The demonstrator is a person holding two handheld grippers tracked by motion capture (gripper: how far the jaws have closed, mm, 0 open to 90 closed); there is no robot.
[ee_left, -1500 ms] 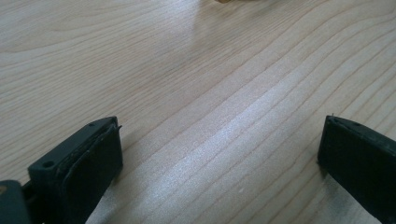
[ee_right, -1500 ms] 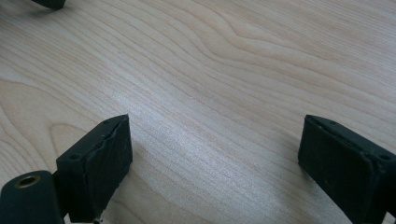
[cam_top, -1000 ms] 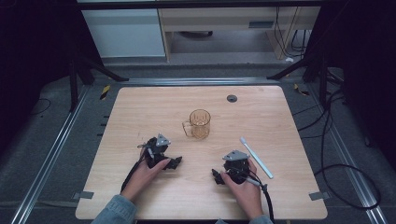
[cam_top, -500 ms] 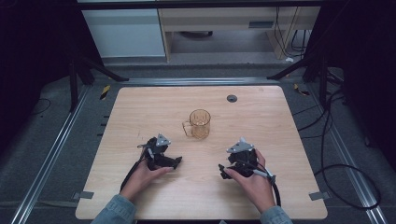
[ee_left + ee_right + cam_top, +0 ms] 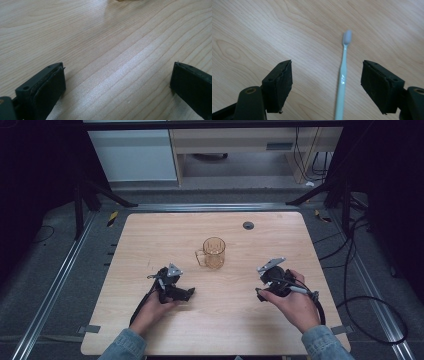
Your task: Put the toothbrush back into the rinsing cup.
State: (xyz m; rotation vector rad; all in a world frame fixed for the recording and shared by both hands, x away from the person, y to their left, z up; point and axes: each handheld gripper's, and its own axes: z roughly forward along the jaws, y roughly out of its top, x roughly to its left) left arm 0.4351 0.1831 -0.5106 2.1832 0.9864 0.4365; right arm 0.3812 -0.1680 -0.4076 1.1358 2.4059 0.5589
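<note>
A pale blue toothbrush (image 5: 343,72) lies flat on the wooden table (image 5: 165,230), head pointing away in the right gripper view. My right gripper (image 5: 327,75) hangs above it with the handle between its jaws, nearer the right one, and neither pad touches it. The jaws have just been closing but still stand wide. In the high view the right gripper (image 5: 260,295) and hand cover the toothbrush. An amber see-through mug (image 5: 214,252) stands mid-table, handle to the left. My left gripper (image 5: 189,293) rests on the table left of the mug, open with bare wood between its jaws (image 5: 117,72).
A round dark grommet (image 5: 248,225) sits in the tabletop at the back. Black cables (image 5: 350,285) trail off the table's right side. Metal rails run along both sides, and shelving stands beyond the far edge.
My right hand has lifted and moved right, over the toothbrush that lay uncovered beside it before. The left hand and the mug have stayed put.
</note>
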